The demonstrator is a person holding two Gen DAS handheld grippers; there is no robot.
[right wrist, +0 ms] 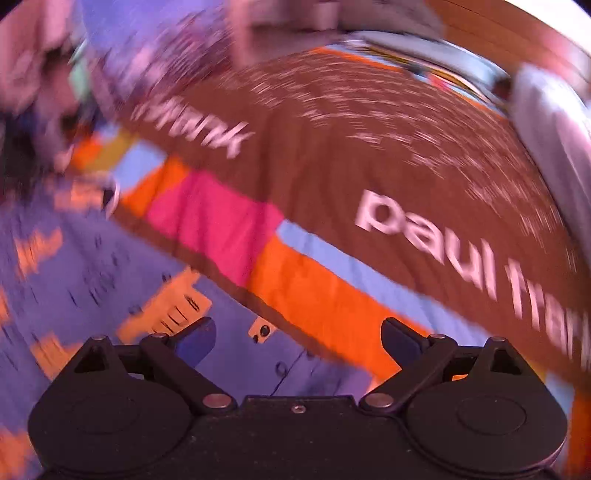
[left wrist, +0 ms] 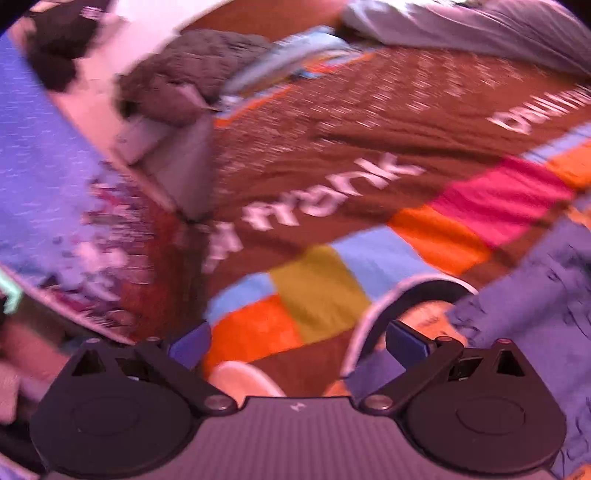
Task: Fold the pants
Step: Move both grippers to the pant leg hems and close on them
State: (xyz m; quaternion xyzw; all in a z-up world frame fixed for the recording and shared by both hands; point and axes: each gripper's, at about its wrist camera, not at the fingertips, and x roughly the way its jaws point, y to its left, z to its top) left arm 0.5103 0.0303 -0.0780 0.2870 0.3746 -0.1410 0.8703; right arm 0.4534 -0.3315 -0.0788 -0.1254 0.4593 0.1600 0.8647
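Observation:
Both views are blurred by motion. Purple pants with orange patterns lie on the bed at the lower left of the right wrist view, with buttons near the front. The same purple fabric shows at the right of the left wrist view. My right gripper is open and empty, just above the pants' edge. My left gripper is open and empty, above the bedspread with the pants to its right.
A brown bedspread with white lettering and a band of coloured squares covers the bed. A dark grey knitted cloth and a grey pillow lie at the far side. A purple printed cloth is at left.

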